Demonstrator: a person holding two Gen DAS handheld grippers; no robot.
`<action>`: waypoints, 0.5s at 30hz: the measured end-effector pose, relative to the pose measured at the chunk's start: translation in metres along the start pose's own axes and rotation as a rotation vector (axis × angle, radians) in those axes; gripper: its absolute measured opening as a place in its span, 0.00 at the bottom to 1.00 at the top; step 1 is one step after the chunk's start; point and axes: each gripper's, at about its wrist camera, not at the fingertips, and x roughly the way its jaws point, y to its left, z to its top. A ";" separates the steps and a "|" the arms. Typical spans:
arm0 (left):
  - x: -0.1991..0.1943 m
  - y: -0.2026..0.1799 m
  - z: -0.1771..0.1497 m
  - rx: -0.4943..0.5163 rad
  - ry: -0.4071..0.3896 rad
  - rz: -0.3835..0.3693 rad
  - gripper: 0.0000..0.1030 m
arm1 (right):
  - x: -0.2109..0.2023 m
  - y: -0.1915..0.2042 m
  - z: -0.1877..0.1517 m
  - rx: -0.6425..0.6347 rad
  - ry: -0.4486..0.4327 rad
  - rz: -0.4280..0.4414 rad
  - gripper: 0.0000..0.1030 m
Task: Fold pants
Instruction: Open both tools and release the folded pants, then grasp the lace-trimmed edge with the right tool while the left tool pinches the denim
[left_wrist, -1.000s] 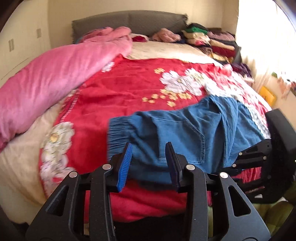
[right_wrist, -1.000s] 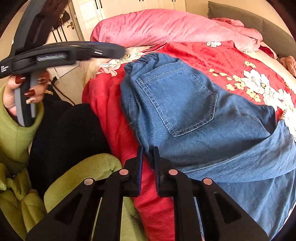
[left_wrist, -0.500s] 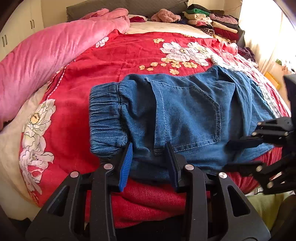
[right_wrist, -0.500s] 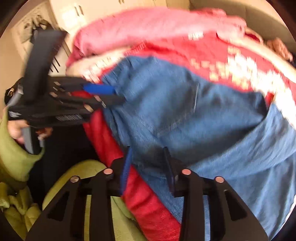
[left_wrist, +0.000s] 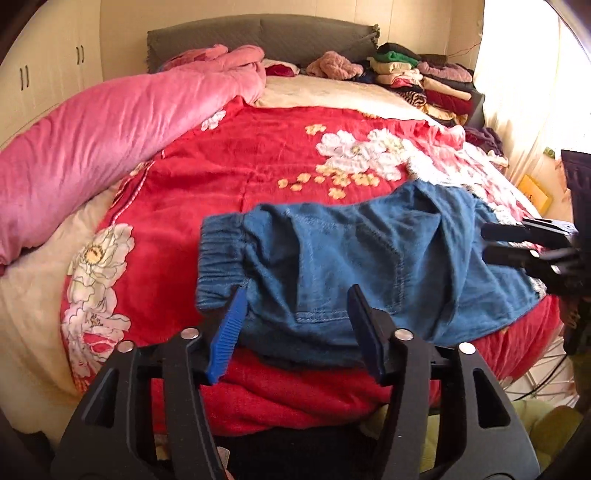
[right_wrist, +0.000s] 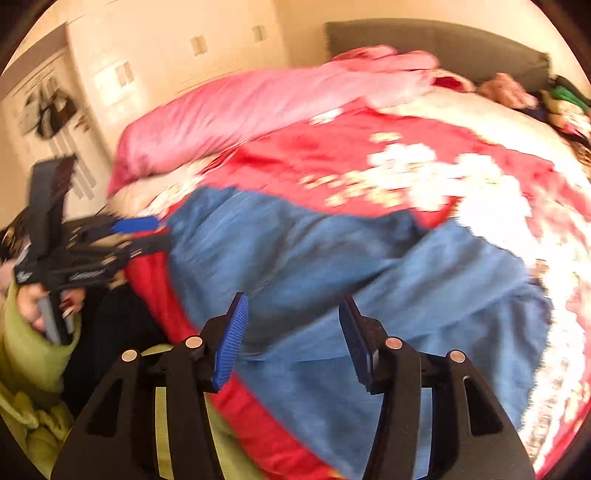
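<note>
Blue denim pants (left_wrist: 354, 258) lie folded on the red floral blanket (left_wrist: 229, 177) near the bed's front edge, with the elastic waistband (left_wrist: 218, 254) at the left. My left gripper (left_wrist: 295, 328) is open, its jaws either side of the near hem of the pants, holding nothing. My right gripper (right_wrist: 291, 339) is open over the near edge of the pants (right_wrist: 332, 258), which look blurred in the right wrist view. The right gripper also shows in the left wrist view (left_wrist: 517, 243) at the pants' right end. The left gripper also shows in the right wrist view (right_wrist: 140, 232) at the waistband.
A pink duvet (left_wrist: 110, 118) lies along the left side of the bed. Stacks of folded clothes (left_wrist: 424, 81) sit at the far right by the grey headboard (left_wrist: 258, 37). The person's green sleeve (right_wrist: 29, 332) is at the left.
Both grippers opened wider; the right one was nearly shut a second ago. The pants bunched up and shifted away from the bed edge. The right wrist view swung up and left.
</note>
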 end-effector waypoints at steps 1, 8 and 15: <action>-0.001 -0.004 0.002 0.005 -0.004 -0.009 0.55 | -0.003 -0.009 0.004 0.022 -0.008 -0.018 0.48; 0.017 -0.058 0.015 0.082 0.045 -0.143 0.57 | -0.005 -0.065 0.032 0.138 -0.025 -0.116 0.49; 0.049 -0.106 0.022 0.117 0.118 -0.263 0.57 | 0.028 -0.116 0.063 0.201 0.038 -0.218 0.49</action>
